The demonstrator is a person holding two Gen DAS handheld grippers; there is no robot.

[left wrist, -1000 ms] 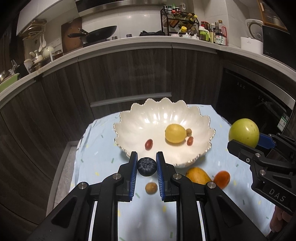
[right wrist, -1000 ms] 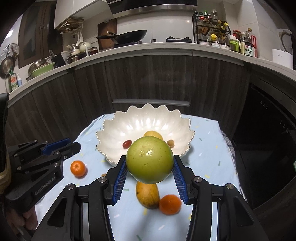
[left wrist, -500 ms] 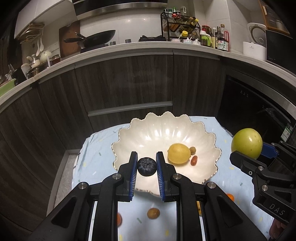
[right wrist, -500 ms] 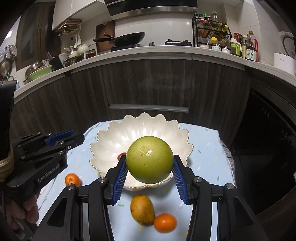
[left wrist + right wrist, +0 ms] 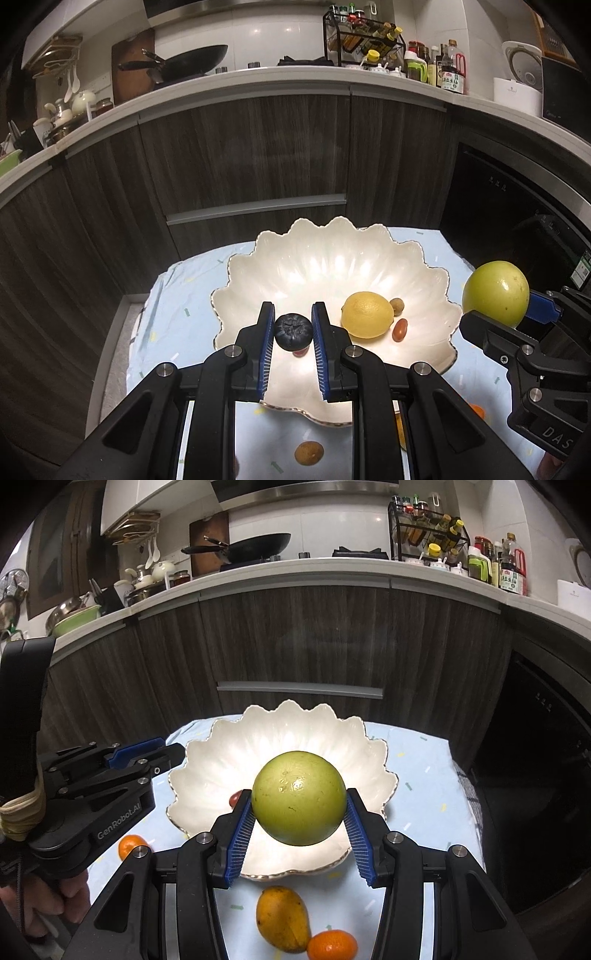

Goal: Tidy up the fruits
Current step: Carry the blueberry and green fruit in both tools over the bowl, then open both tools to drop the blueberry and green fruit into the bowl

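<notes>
Left gripper (image 5: 293,328) is clamped on a small dark fruit (image 5: 293,331), hanging over the near part of the scalloped white bowl (image 5: 317,266); the bowl floor lies straight below, so the coming release looks like a plain drop. At its 3 o'clock, the right gripper (image 5: 298,814) squeezes a big green round fruit (image 5: 299,798) above the bowl's near rim, the basin toward 12 o'clock. Further in, a lemon (image 5: 366,319) and a red date (image 5: 399,329) sit in the bowl. A mango (image 5: 283,918) and tangerine (image 5: 331,945) wait on the worktop (image 5: 417,771) at 6 o'clock.
</notes>
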